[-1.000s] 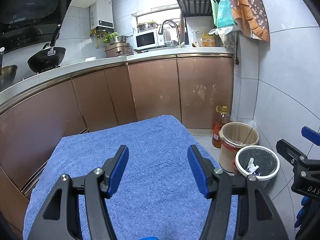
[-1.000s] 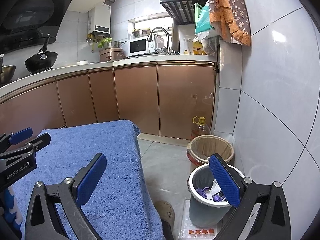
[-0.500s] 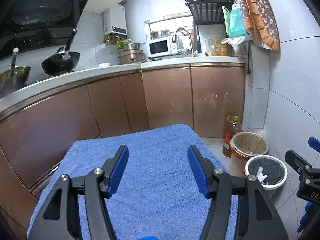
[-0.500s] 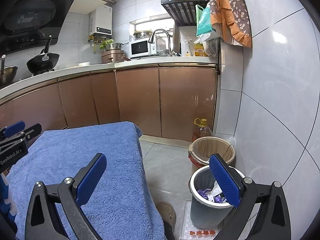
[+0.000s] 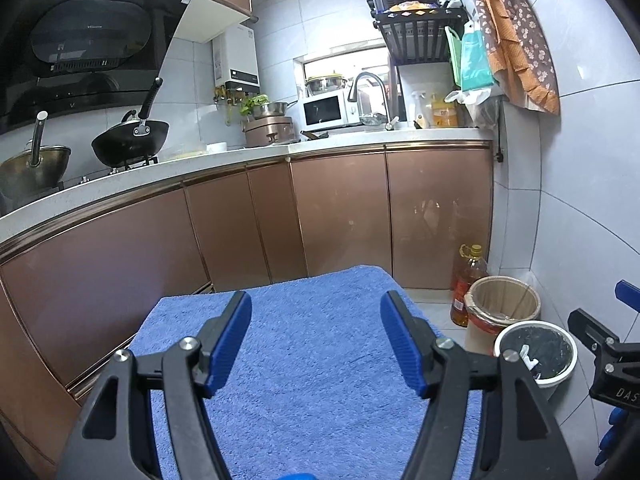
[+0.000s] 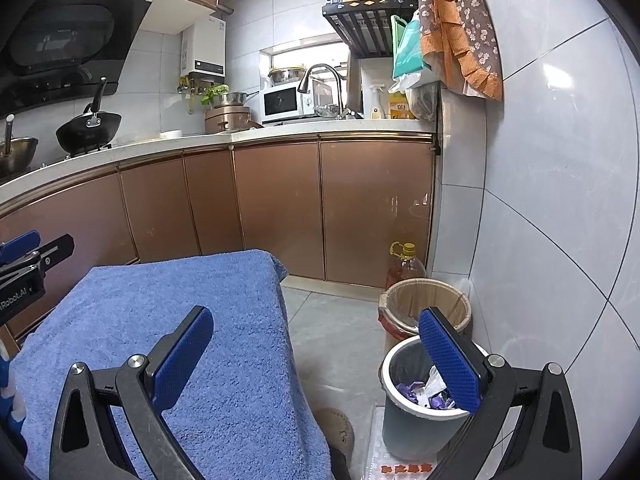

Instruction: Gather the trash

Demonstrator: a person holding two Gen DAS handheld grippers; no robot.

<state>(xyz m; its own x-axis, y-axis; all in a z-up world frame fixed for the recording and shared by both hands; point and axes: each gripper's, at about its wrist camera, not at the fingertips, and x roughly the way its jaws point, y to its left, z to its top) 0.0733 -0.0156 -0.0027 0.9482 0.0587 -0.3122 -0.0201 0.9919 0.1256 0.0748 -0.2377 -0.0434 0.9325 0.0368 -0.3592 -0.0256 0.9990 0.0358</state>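
— So what differs from a second ago?

— Both views have tipped upward. On the left camera the blue towel [image 5: 320, 360] now fills less of the lower frame, and the range hood [image 5: 88, 36] at upper left shows far more. The wok [image 5: 130, 142] sits lower in the picture than before.

— And the grippers?

— Unchanged in spread. The left gripper [image 5: 316, 340] has its fingers wide apart over the towel, nothing between them. The right gripper [image 6: 316, 354] is just as wide, one blue ribbed pad [image 6: 448, 360] overlapping the rim of the gray bin [image 6: 416, 424] at lower right.

— Where's the trash?

— Inside that gray bin: crumpled purple and white wrappers [image 6: 424, 392] on a dark liner (only part of the pile shows past the finger). On the left camera the same bin [image 5: 538, 354] appears from above, round, with a white rim.

— Materials?

— Towel is nubby terry cloth, draped over a flat top. Cabinets [image 5: 340, 208] are glossy copper-brown panels under a pale counter. Walls are smooth gray tile. Behind the gray bin stands a tan round basket [image 6: 426, 304] lined with plastic, and beside it an amber oil bottle [image 6: 405, 266] with a yellow cap.
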